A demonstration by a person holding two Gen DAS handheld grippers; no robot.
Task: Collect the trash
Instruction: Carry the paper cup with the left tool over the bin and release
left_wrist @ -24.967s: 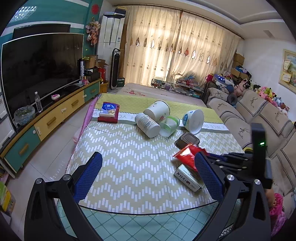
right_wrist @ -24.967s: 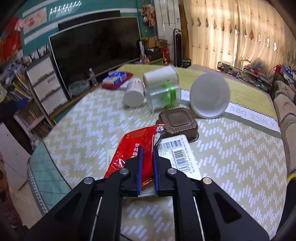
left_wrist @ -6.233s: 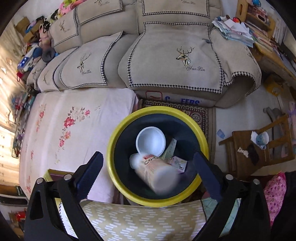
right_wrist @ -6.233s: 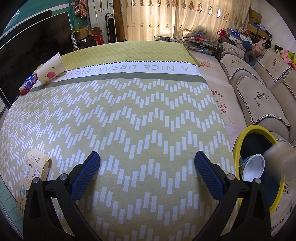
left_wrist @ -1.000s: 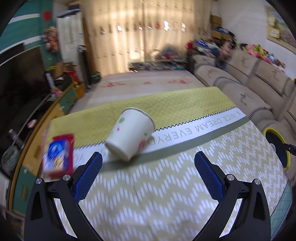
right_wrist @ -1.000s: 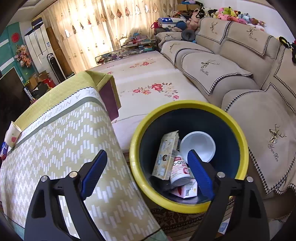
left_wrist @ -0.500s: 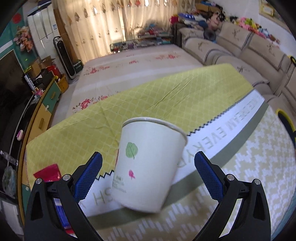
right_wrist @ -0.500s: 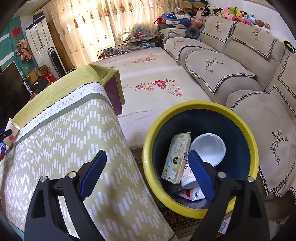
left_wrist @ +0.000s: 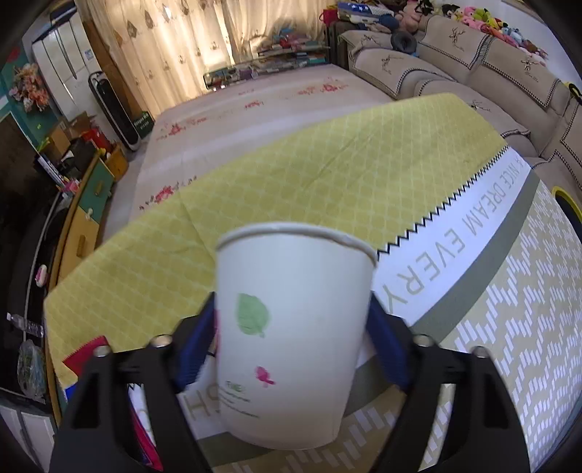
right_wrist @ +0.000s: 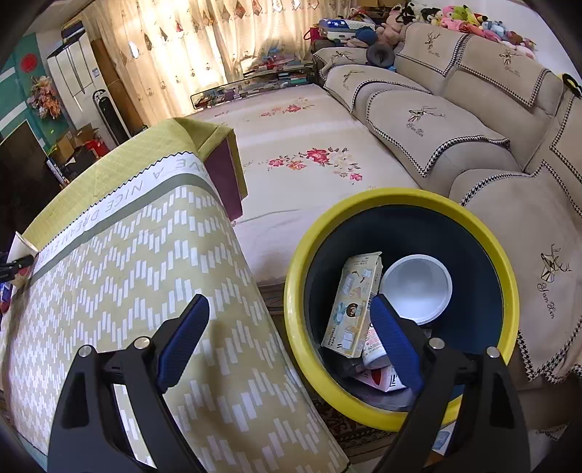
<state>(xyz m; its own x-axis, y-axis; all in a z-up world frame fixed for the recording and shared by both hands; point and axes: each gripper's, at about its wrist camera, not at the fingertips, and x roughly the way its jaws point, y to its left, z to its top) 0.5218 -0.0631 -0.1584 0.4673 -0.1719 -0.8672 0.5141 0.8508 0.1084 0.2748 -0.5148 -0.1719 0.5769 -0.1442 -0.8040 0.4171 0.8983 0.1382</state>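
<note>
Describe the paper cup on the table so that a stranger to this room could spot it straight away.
Start at the long table under its yellow-green cloth, and go to the white band of lettering near the far end. The paper cup lies there on its side between the blue pads of the left gripper, whose jaws have just been closing. It is white, with a green leaf and a small pink mark.

A home living room here: long beige sofa [right_wrist: 454, 120] with plush toys [right_wrist: 473, 22], sunlit curtains [left_wrist: 203, 47], flowered rug [right_wrist: 309, 145], cloth-covered surface [left_wrist: 327, 174].
</note>
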